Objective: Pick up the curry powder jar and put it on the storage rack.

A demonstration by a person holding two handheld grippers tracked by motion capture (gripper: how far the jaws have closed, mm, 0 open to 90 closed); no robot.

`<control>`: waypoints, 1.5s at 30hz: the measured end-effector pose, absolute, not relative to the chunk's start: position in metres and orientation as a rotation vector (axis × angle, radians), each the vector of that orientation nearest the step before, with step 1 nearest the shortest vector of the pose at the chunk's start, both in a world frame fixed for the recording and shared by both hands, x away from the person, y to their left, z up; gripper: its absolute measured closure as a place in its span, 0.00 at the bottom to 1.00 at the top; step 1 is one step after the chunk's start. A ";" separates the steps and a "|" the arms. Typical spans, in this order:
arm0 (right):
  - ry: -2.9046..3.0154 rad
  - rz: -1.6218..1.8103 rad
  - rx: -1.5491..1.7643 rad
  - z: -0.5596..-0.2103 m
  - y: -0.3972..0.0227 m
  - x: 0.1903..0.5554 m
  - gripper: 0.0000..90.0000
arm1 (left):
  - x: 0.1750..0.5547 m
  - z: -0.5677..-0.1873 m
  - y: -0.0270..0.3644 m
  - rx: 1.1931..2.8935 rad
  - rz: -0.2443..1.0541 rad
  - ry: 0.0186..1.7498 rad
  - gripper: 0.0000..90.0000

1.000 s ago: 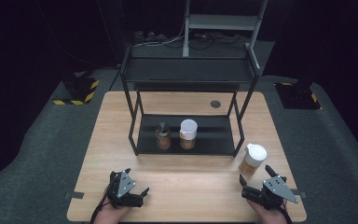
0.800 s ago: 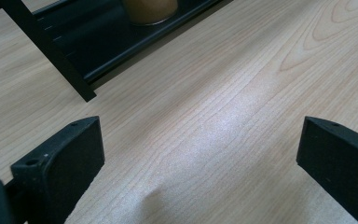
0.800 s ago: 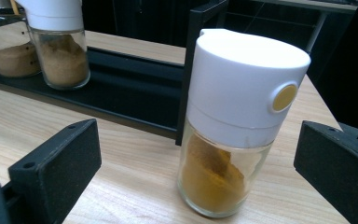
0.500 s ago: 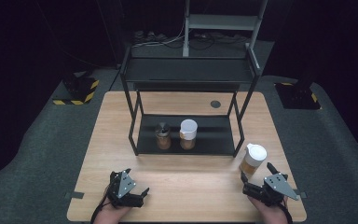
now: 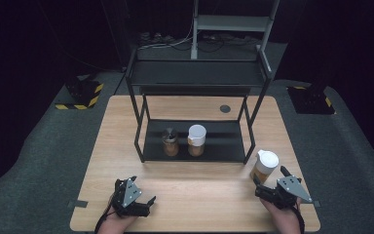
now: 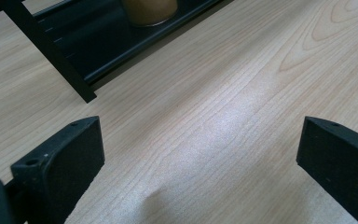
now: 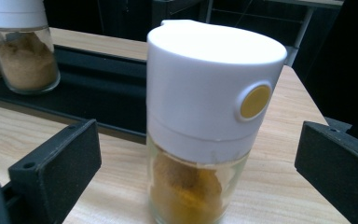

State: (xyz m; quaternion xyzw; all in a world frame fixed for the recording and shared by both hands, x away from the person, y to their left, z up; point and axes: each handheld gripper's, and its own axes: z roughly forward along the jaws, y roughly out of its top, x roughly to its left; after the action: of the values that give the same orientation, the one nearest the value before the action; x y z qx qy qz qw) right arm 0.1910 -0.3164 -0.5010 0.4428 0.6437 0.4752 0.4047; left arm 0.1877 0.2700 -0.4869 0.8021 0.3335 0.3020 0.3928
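Note:
A glass spice jar (image 5: 264, 166) (image 7: 205, 126) with a white cap and yellow-brown powder stands upright on the table at the right, just outside the rack's right front leg. My right gripper (image 5: 271, 184) (image 7: 196, 177) is open right behind it, and the jar stands between the two jaws, apart from both. Near the table's front left, my left gripper (image 5: 143, 195) (image 6: 200, 163) rests open over bare wood. Two more jars stand on the rack's bottom shelf: a dark-capped one (image 5: 170, 142) and a white-capped one (image 5: 196, 140) (image 7: 21, 44).
A black metal rack (image 5: 195, 73) with a top shelf and a low shelf occupies the table's middle. A dark round disc (image 5: 225, 108) sits in the tabletop behind it. The wooden table (image 5: 195, 195) has open room along its front between the two grippers.
My right gripper has crept forward and left toward the white-capped jar, bringing the jar between its jaws. The left gripper has stayed put.

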 end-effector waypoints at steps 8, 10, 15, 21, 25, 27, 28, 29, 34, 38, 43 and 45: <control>1.628 1.207 1.137 -0.504 -0.318 0.201 0.00 | 0.188 -0.487 0.271 2.030 0.761 0.850 0.01; 1.628 1.212 1.141 -0.505 -0.319 0.202 0.00 | 0.188 -0.487 0.271 2.029 0.761 0.850 0.01; 1.622 1.228 1.139 -0.506 -0.321 0.207 0.01 | 0.187 -0.487 0.271 2.028 0.765 0.848 0.01; 1.626 1.247 1.146 -0.507 -0.323 0.213 0.09 | 0.187 -0.488 0.271 2.028 0.767 0.843 0.01; 1.628 1.268 1.147 -0.508 -0.326 0.214 0.17 | 0.186 -0.488 0.271 2.026 0.770 0.844 0.01; 1.627 1.277 1.139 -0.509 -0.328 0.214 0.22 | 0.186 -0.488 0.270 2.029 0.774 0.841 0.01; 1.628 1.281 1.133 -0.509 -0.328 0.214 0.24 | 0.186 -0.488 0.270 2.031 0.775 0.840 0.01; 1.631 1.283 1.130 -0.509 -0.329 0.214 0.26 | 0.186 -0.488 0.270 2.033 0.779 0.837 0.01; 1.633 1.300 1.128 -0.512 -0.331 0.214 0.33 | 0.185 -0.488 0.270 2.031 0.779 0.837 0.01; 1.631 1.300 1.123 -0.512 -0.330 0.214 0.33 | 0.186 -0.488 0.270 2.030 0.776 0.838 0.01; 1.636 1.288 1.112 -0.511 -0.329 0.213 0.33 | 0.186 -0.488 0.270 2.031 0.776 0.835 0.01; 1.636 1.287 1.108 -0.512 -0.328 0.213 0.33 | 0.186 -0.488 0.270 2.032 0.777 0.834 0.01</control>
State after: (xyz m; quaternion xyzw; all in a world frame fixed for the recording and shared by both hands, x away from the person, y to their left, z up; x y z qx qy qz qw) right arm 0.2132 -0.3282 -0.5116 0.4344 0.6414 0.5042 0.3817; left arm 0.1856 0.2701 -0.4880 0.8014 0.3290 0.3063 0.3947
